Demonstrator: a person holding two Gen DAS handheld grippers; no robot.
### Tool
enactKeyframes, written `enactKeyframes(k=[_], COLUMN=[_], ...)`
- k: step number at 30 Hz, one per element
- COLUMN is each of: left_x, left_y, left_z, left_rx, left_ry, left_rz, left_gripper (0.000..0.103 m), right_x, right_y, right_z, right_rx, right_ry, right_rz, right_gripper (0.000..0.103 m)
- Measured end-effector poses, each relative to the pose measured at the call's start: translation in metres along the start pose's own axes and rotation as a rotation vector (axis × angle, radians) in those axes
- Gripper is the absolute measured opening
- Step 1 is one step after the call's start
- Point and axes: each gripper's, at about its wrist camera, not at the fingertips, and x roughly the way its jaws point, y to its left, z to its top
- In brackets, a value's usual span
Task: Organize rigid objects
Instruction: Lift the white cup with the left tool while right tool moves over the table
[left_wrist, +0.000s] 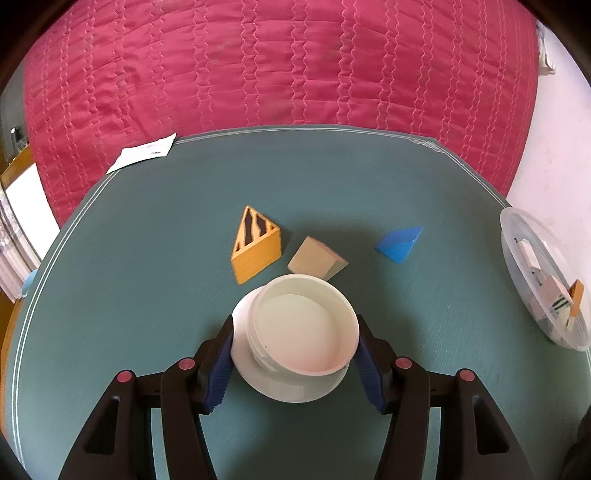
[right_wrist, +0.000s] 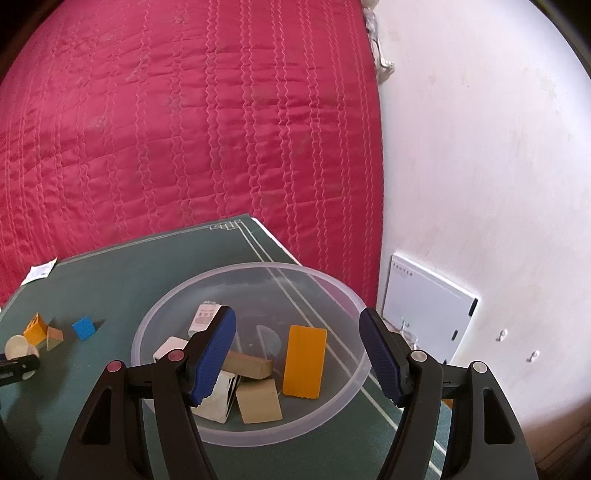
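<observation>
Left gripper (left_wrist: 295, 354) clamps a white cup (left_wrist: 301, 339) by its sides, mouth tilted toward the camera, above the green table (left_wrist: 110, 295) near its front edge. Right gripper (right_wrist: 297, 354) hangs wide open, holding nothing, over a clear bowl (right_wrist: 332, 284) of blocks at the table's right edge.

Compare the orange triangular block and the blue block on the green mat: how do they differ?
The orange triangular block has cut-out slots in its top face, while the blue block looks solid. The orange triangular block looks larger than the blue block. It also lies close beside the tan wedge, whereas the blue block lies apart, nearer the clear bowl. Both rest loose on the green mat, not yet in that bowl.
</observation>
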Motion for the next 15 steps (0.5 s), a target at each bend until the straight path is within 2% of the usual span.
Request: enactKeyframes(k=[3,6,11,15], left_x=[-0.005,-0.010,-0.017,-0.020], left_y=[0.006,0.013,0.025,0.033], left_z=[-0.003,-0.005,-0.011,-0.015], left_rx=[-0.007,-0.015,-0.030,-0.045], left_ry=[-0.004,-0.013,-0.020,-0.022], left_rz=[-0.002,0.000,0.002,0.001], left_gripper=[0.061,0.061,0.061,0.061], right_x=[-0.001,-0.003,-0.013,-0.010], right_y=[0.007,0.018,0.058,0.099], right_z=[0.000,-0.002,-0.003,-0.001], right_rx=[-0.021,-0.033,-0.101,-0.158], right_ry=[0.008,0.039,0.064,0.124], right_rz=[0.009,0.055,0.180,0.329], right_gripper=[0.070,0.070,0.070,0.070])
